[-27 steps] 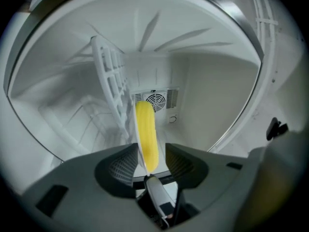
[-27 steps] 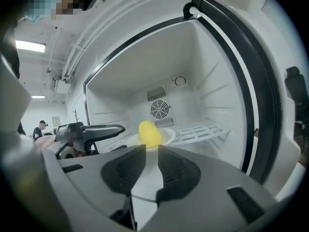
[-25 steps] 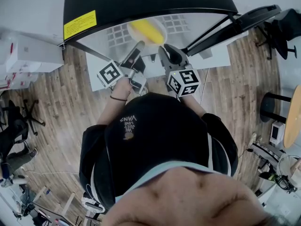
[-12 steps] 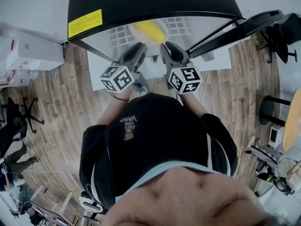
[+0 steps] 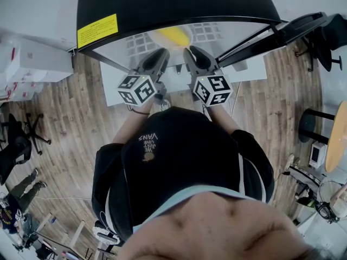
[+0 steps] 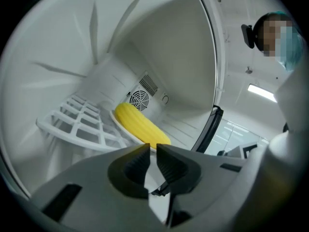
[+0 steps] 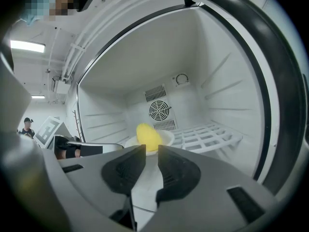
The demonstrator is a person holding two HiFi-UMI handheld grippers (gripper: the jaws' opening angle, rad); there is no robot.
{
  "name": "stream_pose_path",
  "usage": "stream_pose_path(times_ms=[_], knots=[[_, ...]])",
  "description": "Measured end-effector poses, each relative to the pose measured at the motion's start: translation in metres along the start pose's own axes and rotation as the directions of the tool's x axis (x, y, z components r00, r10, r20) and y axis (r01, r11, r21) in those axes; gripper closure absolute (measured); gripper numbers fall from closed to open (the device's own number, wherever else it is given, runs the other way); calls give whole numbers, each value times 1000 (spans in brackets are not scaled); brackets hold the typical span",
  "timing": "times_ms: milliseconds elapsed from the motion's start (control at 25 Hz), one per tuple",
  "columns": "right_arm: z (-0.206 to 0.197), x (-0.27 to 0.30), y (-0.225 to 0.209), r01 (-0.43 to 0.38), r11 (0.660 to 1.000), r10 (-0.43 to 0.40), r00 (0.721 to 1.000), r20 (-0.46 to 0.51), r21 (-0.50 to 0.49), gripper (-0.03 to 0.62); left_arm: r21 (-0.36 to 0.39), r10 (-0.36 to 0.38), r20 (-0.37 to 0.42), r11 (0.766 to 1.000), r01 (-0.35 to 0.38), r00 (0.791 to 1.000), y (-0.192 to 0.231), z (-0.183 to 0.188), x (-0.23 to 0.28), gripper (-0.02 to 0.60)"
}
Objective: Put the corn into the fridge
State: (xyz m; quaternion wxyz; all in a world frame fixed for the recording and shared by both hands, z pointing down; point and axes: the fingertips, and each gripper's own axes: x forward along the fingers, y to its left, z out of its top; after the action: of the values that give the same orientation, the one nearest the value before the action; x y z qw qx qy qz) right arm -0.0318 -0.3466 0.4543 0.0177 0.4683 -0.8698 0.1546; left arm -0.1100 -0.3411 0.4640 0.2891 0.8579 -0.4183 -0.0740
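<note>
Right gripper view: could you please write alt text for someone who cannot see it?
A yellow corn cob lies on a white plate inside the open fridge, before its fan vent, beside a wire rack. In front, the right claw is slightly open and empty.

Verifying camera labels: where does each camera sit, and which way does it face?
Head view: on the person's head, steeply down past the shoulders onto left gripper, right gripper and fridge.
Left gripper view: on the left gripper, facing into the fridge; its empty jaws have just been closing.
Right gripper view: on the right gripper, facing the fridge's fan; own jaws show.
All share the corn.
</note>
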Motion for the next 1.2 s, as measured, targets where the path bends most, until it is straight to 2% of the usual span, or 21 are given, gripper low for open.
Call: stream_pose_path(times_ms=[1200], knots=[[12,26,-19,50,999,-50,999,17,-5,510,16,-26,-24,1000,26,999,5,5,15,543]])
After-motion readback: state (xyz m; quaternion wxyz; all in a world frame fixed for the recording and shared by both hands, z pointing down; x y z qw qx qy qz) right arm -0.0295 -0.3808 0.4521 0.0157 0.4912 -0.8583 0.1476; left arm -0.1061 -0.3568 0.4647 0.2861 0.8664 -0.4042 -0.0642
